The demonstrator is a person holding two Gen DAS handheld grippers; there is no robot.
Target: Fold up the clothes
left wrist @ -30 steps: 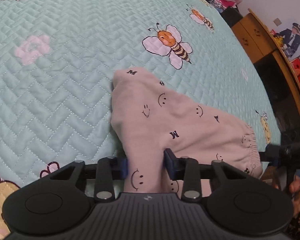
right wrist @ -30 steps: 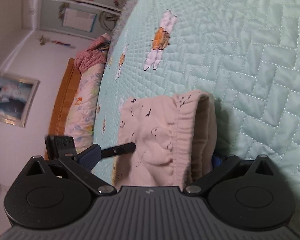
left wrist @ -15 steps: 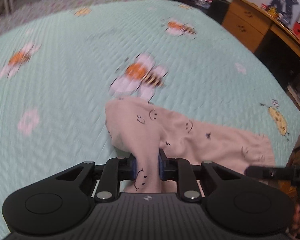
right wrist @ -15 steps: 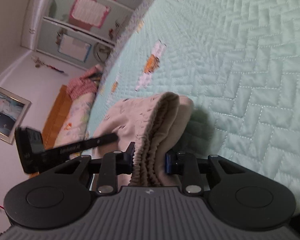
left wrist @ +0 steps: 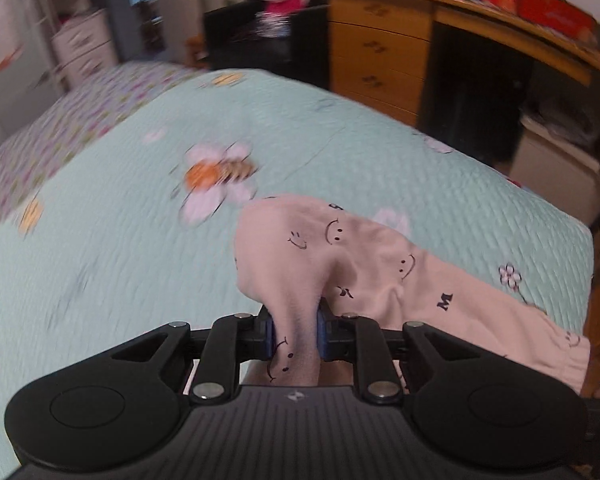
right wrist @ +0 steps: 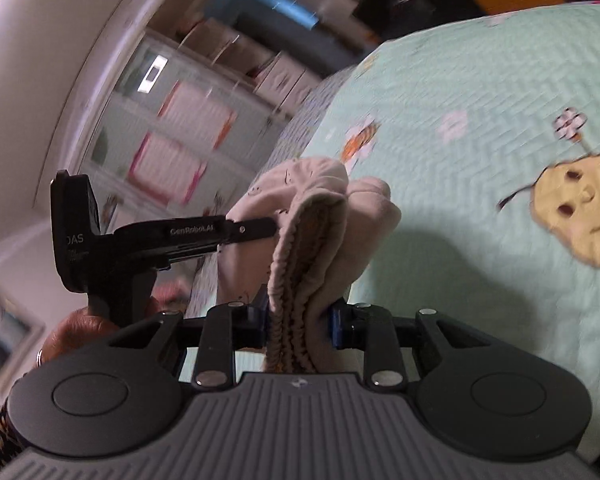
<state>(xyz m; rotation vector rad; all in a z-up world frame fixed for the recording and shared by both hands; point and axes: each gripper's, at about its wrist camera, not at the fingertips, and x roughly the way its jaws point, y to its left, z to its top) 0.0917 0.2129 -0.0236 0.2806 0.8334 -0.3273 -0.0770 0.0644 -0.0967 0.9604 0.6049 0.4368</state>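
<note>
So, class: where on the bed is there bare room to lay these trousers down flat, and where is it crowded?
Free: the wide stretch of quilt left of the pink trousers, out past the bee print. Also the quilt around the yellow face print. Crowded: near the bed's right edge, where the trousers hang between the left claw and right claw, close to the wooden drawers.

**Quilted bed beneath the garment**

We see a mint-green quilted bedspread [left wrist: 100,264] with bee and flower prints filling the frame's middle. At lower centre a pale pink smiley-print garment [left wrist: 380,264] hangs over it; we cannot tell whether it touches.
</note>
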